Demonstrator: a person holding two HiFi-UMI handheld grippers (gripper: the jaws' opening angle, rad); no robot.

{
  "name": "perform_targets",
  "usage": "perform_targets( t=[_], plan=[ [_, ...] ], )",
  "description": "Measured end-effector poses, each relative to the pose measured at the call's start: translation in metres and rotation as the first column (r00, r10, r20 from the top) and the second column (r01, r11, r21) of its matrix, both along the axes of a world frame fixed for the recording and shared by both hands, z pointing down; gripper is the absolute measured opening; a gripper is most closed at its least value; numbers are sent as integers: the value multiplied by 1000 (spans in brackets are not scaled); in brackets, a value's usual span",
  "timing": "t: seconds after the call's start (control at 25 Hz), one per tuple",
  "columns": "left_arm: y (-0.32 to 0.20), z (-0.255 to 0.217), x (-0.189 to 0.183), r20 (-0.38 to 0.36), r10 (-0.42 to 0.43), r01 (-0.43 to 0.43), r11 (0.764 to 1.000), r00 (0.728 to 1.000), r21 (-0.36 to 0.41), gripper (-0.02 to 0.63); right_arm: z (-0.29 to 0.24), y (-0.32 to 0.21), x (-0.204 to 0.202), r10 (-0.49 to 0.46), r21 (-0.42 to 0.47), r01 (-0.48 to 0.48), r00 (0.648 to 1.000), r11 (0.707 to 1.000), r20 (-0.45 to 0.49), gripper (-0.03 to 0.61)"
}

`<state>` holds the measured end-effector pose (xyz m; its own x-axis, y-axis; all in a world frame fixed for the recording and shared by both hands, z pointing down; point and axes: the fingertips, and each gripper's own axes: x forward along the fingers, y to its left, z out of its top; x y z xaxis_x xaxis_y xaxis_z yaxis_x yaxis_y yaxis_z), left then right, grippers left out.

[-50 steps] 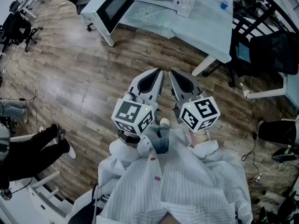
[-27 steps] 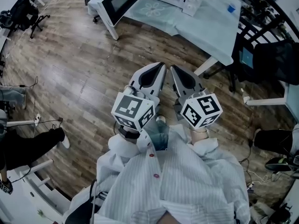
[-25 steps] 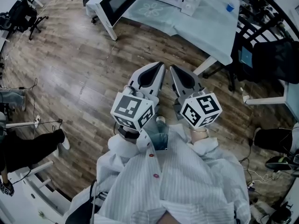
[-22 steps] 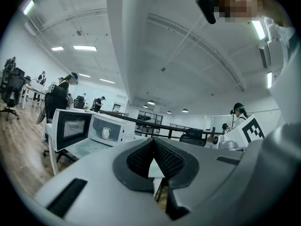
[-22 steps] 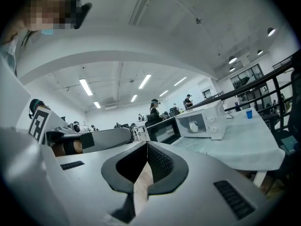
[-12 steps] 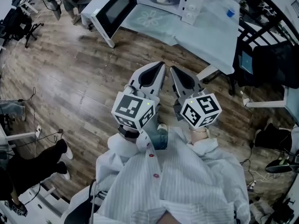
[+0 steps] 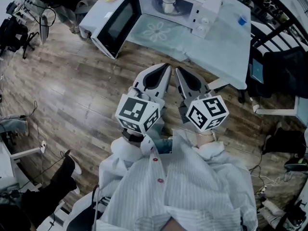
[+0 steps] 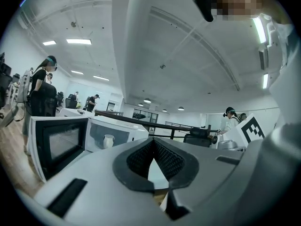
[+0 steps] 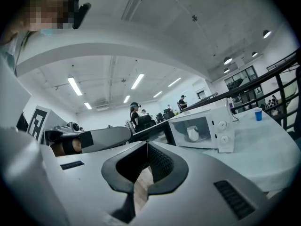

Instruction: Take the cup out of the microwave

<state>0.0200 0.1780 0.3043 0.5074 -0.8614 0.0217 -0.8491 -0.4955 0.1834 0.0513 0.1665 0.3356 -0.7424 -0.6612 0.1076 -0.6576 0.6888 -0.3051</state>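
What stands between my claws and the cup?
Nothing visible. The microwave door hangs open at the left, the cup stands exposed inside, and only floor and table separate it from the left claw and right claw.

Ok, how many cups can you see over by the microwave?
2: a white cup inside the open white microwave, and a small blue cup on the pale tablecloth right of it. Others may be hidden.
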Motion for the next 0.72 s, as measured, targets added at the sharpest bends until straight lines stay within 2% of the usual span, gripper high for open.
perform_targets(
  t=[0.36,0.72],
  plan=[
    [-56,1,-34,2,30,-30,1000,1000,4,9,1,-58,-30,39,8,-39,999,999,-9,34],
    [-84,8,-61,20,51,-50,999,999,-14,9,10,-89,-49,79,-19,-79,997,997,8,34]
  ],
)
